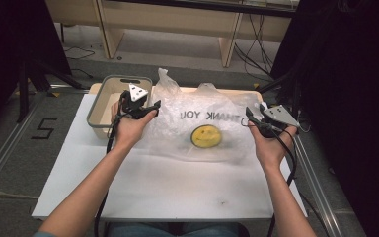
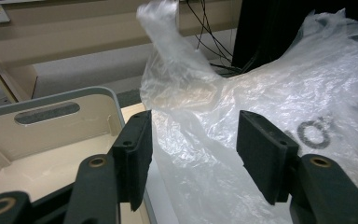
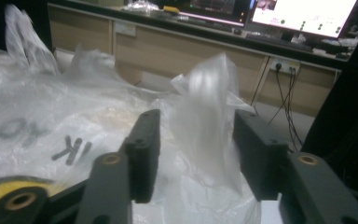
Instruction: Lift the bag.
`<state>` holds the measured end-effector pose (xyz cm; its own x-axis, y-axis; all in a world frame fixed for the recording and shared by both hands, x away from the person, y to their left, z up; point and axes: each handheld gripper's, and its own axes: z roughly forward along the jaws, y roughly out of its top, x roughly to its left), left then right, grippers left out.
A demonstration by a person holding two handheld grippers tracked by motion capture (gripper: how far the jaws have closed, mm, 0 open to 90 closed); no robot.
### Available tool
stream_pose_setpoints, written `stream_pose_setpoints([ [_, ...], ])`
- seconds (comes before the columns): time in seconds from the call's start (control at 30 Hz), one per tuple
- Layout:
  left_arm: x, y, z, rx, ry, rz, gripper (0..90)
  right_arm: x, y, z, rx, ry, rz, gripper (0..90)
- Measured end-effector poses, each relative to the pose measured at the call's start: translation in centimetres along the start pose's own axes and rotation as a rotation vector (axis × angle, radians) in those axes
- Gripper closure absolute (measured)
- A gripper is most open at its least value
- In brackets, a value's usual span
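A clear plastic bag (image 1: 202,123) printed "THANK YOU" with a yellow smiley face (image 1: 206,137) lies spread across the back of the white table (image 1: 168,187). My left gripper (image 1: 150,106) stands open at the bag's left edge, beside a raised handle (image 2: 168,42) of the bag (image 2: 261,93); nothing is between its pads (image 2: 193,140). At the bag's right edge my right gripper (image 1: 249,116) is open. A blurred upright handle (image 3: 209,93) stands between its jaws (image 3: 196,140), and the pads do not press on it.
A beige tub with a grey rim (image 1: 103,94) sits at the table's back left, its inside (image 2: 51,158) bare. Wooden desks (image 1: 177,19) and floor cables (image 1: 251,54) lie beyond the table. Monitors (image 3: 303,14) stand on a far desk.
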<state>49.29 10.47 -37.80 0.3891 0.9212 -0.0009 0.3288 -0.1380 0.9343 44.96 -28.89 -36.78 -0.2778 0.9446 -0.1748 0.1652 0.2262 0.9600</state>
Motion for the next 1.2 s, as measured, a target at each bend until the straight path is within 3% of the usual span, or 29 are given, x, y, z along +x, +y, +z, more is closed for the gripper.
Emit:
stream_pose_setpoints([
  [0.2,-0.1,0.0,-0.3,-0.009,-0.005,0.005,45.2,-0.2,0.1,-0.2,-0.012,0.011,0.02,41.1],
  [0.4,-0.2,-0.1,-0.8,-0.004,-0.025,0.001,44.8,-0.4,-0.1,-0.6,-0.013,0.035,0.041,40.2],
  [0.6,-0.1,-0.4,-1.5,0.026,-0.046,0.006,42.1,-0.7,-1.1,-0.9,0.019,0.046,0.055,38.5],
  [1.2,0.0,-1.0,-4.1,0.065,-0.116,0.024,36.5,-0.9,-2.2,-2.4,0.068,0.114,0.058,36.8],
])
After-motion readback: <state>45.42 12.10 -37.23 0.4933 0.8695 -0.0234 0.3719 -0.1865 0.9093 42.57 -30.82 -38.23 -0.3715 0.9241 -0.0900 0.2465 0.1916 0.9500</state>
